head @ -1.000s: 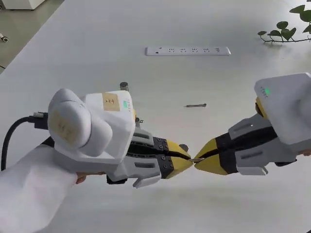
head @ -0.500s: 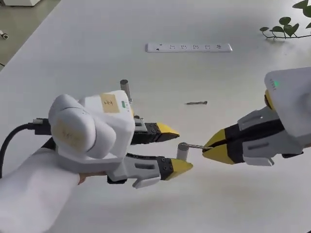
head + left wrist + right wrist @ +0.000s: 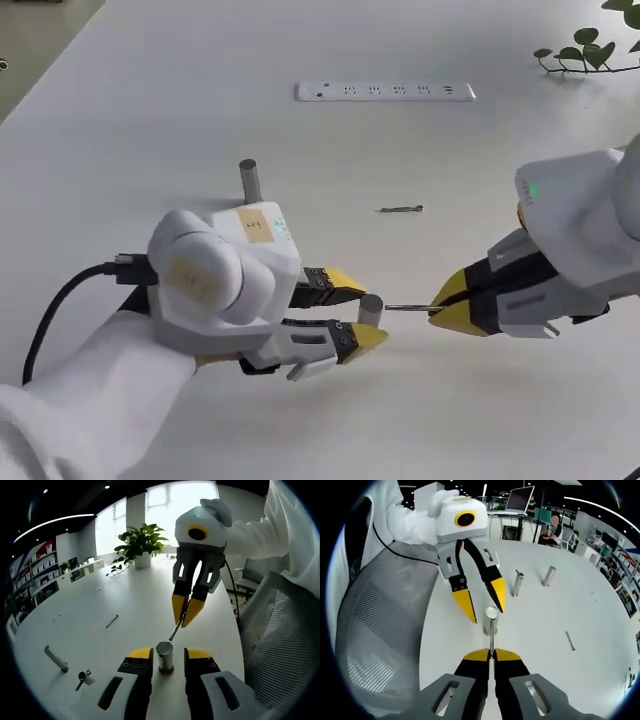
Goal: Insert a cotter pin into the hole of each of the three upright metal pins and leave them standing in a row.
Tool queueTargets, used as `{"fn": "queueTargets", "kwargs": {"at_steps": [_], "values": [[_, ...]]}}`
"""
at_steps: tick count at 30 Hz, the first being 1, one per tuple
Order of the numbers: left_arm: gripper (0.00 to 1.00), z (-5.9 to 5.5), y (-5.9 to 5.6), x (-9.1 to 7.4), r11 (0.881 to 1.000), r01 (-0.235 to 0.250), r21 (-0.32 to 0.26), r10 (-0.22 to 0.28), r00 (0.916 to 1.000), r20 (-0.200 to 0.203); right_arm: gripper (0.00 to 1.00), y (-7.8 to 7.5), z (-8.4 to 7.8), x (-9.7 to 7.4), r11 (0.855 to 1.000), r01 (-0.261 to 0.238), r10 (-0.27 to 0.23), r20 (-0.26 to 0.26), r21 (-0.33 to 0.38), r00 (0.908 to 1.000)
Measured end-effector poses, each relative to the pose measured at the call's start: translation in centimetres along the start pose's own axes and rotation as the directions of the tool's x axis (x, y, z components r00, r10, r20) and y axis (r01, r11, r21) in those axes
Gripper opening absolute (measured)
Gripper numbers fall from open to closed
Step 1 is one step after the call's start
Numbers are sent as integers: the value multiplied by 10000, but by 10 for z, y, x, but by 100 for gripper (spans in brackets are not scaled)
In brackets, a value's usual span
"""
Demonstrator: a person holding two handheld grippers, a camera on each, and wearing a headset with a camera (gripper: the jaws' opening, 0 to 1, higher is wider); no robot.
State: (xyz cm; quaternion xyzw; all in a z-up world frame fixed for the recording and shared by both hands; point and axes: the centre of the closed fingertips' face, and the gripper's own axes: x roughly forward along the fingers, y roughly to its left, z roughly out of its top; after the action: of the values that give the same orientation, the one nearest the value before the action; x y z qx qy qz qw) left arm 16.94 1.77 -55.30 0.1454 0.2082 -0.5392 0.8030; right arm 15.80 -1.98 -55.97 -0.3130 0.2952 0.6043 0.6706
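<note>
Two further pins [image 3: 518, 583] (right gripper view) behind parted left gripper [image 3: 487, 614]; right gripper [image 3: 491, 655] clamps cotter pin [image 3: 491, 635].

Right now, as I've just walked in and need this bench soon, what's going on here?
A person works with a tool in each hand. The left tool is open, its jaws either side of an upright metal pin on the table. The right tool is shut on a cotter pin, whose tip meets that pin's top; whether it is in the hole I cannot tell. A spare cotter pin and a second upright pin are farther back.
</note>
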Motion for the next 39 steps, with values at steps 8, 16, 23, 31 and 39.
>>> {"fn": "queueTargets", "kwargs": {"at_steps": [8,16,23,31,39], "values": [[12,-5,3,2,9999,135,-25,-135,9995,-284,0,-1,-1,4,9998,-178,178,-30,-68,9998],[11,-5,2,2,9995,316,-12,-317,9988,-383,0,-2,1,8,9989,-411,411,30,-229,9991],[11,-6,2,2,9990,433,133,-426,9977,-535,0,-3,2,15,9960,-623,614,-152,-636,9980],[11,-6,1,3,9984,486,276,-466,9964,-708,0,0,11,25,9863,-1017,990,-272,-1300,9947],[11,-6,1,5,9981,518,346,-488,9956,-803,0,-1,16,29,9824,-1194,1164,-292,-1438,9928]]}}
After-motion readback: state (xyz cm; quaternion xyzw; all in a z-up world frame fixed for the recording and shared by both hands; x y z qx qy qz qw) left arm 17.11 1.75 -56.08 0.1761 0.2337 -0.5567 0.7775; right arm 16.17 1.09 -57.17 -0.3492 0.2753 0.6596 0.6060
